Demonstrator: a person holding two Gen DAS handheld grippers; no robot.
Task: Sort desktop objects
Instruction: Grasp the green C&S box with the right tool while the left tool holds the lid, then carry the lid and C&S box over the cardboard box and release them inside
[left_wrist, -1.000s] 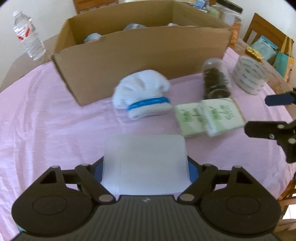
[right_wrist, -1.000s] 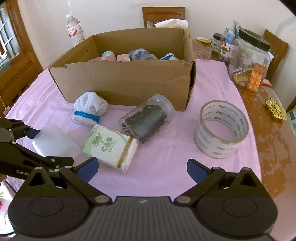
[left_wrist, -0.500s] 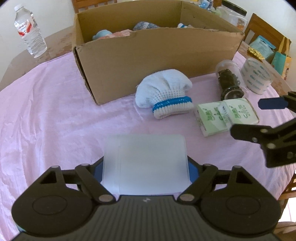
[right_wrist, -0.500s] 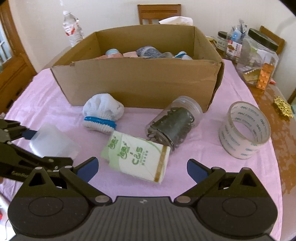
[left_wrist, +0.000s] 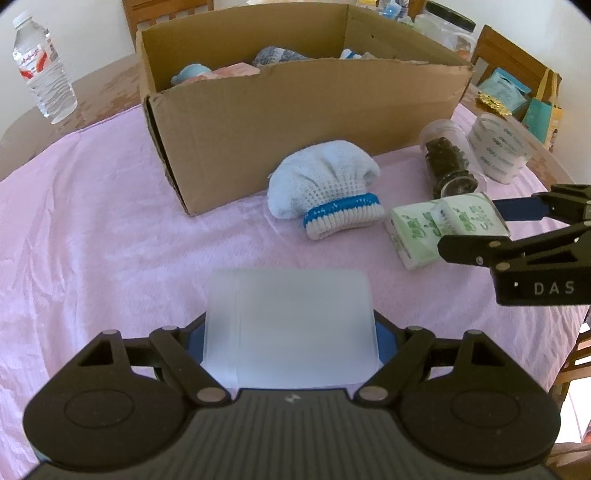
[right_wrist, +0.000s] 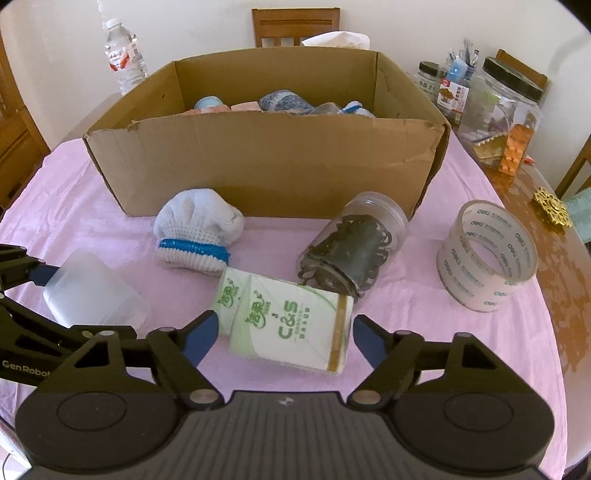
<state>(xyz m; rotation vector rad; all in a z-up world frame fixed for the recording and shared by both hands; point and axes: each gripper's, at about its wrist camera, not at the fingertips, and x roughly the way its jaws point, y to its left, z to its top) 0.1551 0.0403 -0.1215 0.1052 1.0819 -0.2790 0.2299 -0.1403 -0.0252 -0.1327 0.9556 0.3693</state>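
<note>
Right wrist: right hand-held gripper (right_wrist: 284, 332) spread astride tissue pack (right_wrist: 286, 325), near cardboard box (right_wrist: 266, 166); centre before pinching. Left hand-held gripper (left_wrist: 290, 332) pinches translucent container (left_wrist: 290, 332).

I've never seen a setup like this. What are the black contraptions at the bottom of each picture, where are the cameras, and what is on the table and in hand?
No robot here: a person holds a two-finger tool in each hand, and each tool carries a fisheye camera looking out along its fingers. One picture is from the left tool, the other from the right tool.

The left tool is shut on a frosted plastic container. The right tool is open, its fingers on either side of a green tissue pack but not gripping it.

On the pink cloth lie a rolled sock, a tipped jar and a tape roll, in front of a cardboard box already holding some items.
</note>
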